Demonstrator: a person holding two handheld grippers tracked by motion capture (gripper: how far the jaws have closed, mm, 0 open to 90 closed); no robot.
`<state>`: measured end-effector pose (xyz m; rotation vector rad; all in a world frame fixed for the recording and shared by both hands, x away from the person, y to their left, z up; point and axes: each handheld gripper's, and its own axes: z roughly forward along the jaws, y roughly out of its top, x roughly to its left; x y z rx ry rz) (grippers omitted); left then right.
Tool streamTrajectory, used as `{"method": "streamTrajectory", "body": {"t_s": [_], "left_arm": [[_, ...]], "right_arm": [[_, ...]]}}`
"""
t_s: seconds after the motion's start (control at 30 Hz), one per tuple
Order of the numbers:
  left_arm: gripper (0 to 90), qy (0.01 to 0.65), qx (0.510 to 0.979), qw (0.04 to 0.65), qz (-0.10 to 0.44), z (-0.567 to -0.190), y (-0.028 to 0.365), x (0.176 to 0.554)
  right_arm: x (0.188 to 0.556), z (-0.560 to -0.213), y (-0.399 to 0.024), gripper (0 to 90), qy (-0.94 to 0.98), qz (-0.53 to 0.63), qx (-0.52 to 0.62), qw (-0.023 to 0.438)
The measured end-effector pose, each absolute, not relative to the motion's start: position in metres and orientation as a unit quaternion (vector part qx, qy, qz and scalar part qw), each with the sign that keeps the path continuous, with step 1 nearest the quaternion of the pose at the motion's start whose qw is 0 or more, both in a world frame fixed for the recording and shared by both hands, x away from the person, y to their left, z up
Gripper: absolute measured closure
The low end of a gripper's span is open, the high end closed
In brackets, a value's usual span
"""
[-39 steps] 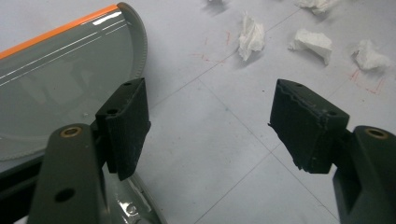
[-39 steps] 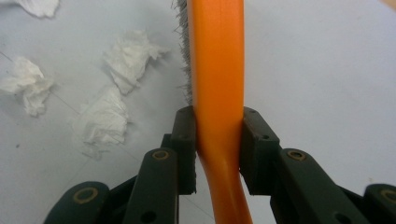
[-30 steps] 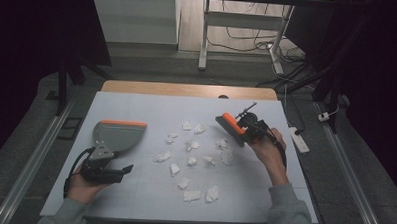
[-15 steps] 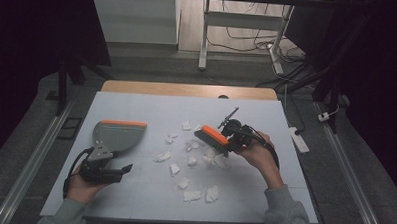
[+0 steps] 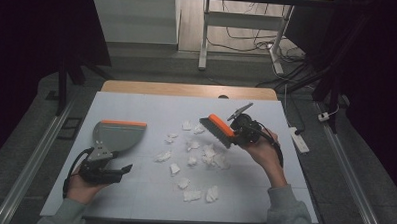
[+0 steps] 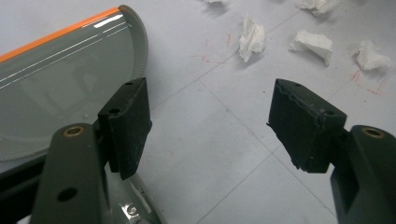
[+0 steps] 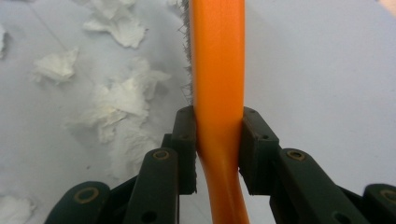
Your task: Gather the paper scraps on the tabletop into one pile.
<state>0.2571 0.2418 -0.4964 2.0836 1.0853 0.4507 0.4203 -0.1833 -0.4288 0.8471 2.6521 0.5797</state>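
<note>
Sweeping up paper scraps is the job here, and the right gripper (image 5: 238, 133) is pinching the orange handle of a brush (image 5: 217, 129), jaws clamped tight on both sides of it in the right gripper view. The brush's long axis points away from that hand toward the upper left in the high view, bristle side angled down, hovering just over the far right edge of the scattered paper wads (image 5: 192, 161).

The left gripper (image 5: 119, 170) is spread open with nothing between its jaws. It sits on the table near the front left corner, just beside the handle end of the grey dustpan (image 5: 116, 136), which lies flat with its orange lip facing the far edge.

What matters for the next bit: the wads lie between brush and dustpan, so the pile is to the left of the brush and the pan is further left again, well apart from it. I'd guess the sweep has to go leftward, and the pan's open lip isn't facing the wads right now, so the left hand, being nearer, probably needs to grab and turn it.
</note>
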Motion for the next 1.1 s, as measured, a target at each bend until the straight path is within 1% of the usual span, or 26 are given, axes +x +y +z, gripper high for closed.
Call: {"method": "streamTrajectory", "body": {"t_s": [0.07,0.17,0.23,0.33,0.37,0.47,0.63,0.83,0.93,1.1], "left_arm": [[30.3,0.423,0.809,0.369,0.174,-0.495,0.242,0.259],[30.6,0.423,0.808,0.37,0.177,-0.494,0.241,0.261],[30.6,0.418,0.812,0.368,0.176,-0.495,0.238,0.261],[30.6,0.412,0.815,0.367,0.175,-0.495,0.235,0.261],[30.6,0.412,0.815,0.367,0.174,-0.495,0.235,0.261],[30.5,0.412,0.815,0.37,0.17,-0.497,0.236,0.261],[30.5,0.41,0.816,0.373,0.166,-0.498,0.238,0.261],[30.5,0.408,0.815,0.376,0.166,-0.498,0.238,0.26],[30.5,0.409,0.814,0.377,0.166,-0.498,0.238,0.26],[30.6,0.407,0.816,0.377,0.165,-0.498,0.239,0.26]], "right_arm": [[0.423,-0.426,-0.185,70.3,0.92,0.207,0.291,0.162],[0.435,-0.423,-0.183,70.3,0.919,0.214,0.285,0.169],[0.45,-0.422,-0.178,70.2,0.924,0.209,0.279,0.157],[0.471,-0.42,-0.166,70.3,0.928,0.199,0.273,0.159],[0.477,-0.42,-0.162,70.3,0.929,0.202,0.269,0.153],[0.491,-0.422,-0.147,70.3,0.935,0.196,0.257,0.148],[0.504,-0.431,-0.125,70.3,0.945,0.166,0.235,0.156],[0.52,-0.44,-0.11,70.3,0.953,0.143,0.212,0.164],[0.526,-0.442,-0.098,70.3,0.957,0.118,0.192,0.182],[0.531,-0.449,-0.079,70.3,0.965,0.099,0.172,0.172]]}}
